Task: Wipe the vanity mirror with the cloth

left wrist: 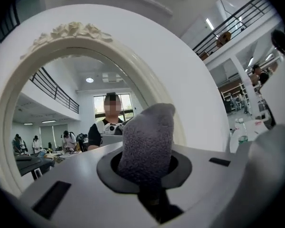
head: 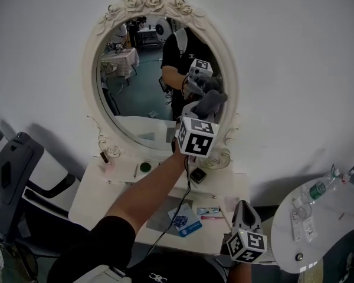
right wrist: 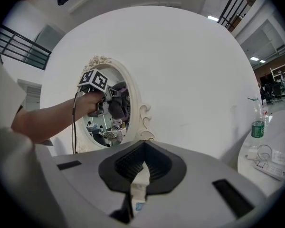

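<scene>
The oval vanity mirror [head: 141, 87] in its white carved frame hangs on the wall above the table. My left gripper [head: 203, 107] is raised to the glass's right side and shut on a grey cloth [head: 213, 101], which sits against or very near the glass. In the left gripper view the cloth [left wrist: 147, 144] sticks up between the jaws, with the mirror [left wrist: 61, 127] behind it. The right gripper view shows the cloth [right wrist: 117, 109] at the mirror [right wrist: 100, 129] from the side. My right gripper [head: 243, 211] hangs low by the table's right front, jaws together and nothing held [right wrist: 141, 167].
A white vanity table [head: 106, 199] under the mirror carries a blue card [head: 184, 220], a green lid [head: 144, 167] and small items. A round white side table [head: 336, 217] with a bottle [head: 318, 188] stands right. A black chair [head: 12, 170] is at left.
</scene>
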A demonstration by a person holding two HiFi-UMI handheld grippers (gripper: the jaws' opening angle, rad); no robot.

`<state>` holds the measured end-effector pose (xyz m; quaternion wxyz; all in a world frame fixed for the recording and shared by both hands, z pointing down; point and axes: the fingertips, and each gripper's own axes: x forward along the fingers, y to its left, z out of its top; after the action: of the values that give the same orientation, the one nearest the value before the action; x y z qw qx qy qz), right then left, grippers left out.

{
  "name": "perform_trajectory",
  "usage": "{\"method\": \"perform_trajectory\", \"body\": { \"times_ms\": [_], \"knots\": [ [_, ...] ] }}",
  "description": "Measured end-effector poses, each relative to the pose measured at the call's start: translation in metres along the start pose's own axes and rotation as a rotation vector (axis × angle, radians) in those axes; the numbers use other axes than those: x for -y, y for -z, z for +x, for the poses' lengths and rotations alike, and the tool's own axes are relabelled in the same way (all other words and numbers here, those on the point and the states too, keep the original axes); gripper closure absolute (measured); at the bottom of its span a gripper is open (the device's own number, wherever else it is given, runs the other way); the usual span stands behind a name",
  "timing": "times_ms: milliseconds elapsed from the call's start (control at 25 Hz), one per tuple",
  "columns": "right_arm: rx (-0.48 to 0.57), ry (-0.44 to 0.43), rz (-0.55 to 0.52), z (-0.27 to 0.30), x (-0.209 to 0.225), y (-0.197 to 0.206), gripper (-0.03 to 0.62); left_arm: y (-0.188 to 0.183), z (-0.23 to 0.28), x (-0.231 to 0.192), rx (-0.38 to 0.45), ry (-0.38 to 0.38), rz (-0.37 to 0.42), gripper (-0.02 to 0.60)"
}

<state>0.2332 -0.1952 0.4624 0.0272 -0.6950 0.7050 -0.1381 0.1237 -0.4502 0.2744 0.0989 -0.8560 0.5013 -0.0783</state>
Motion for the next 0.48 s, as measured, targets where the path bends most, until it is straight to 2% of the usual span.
{"method": "perform_trajectory", "body": {
  "times_ms": [200,360,480],
  "knots": [
    [-0.015,-0.075,-0.011,0.011,-0.033,0.006,0.583,0.005,-0.05,-0.1,0.049,-0.202,-0.058,0.522],
    [-0.037,-0.139,-0.032,0.019,-0.063,0.014,0.583,0.037,-0.091,-0.214,-0.013,-0.432,-0.119,0.522],
    [-0.047,-0.156,-0.044,0.022,-0.074,0.018,0.583,0.068,-0.118,-0.28,-0.073,-0.56,-0.182,0.522]
  ]
}}
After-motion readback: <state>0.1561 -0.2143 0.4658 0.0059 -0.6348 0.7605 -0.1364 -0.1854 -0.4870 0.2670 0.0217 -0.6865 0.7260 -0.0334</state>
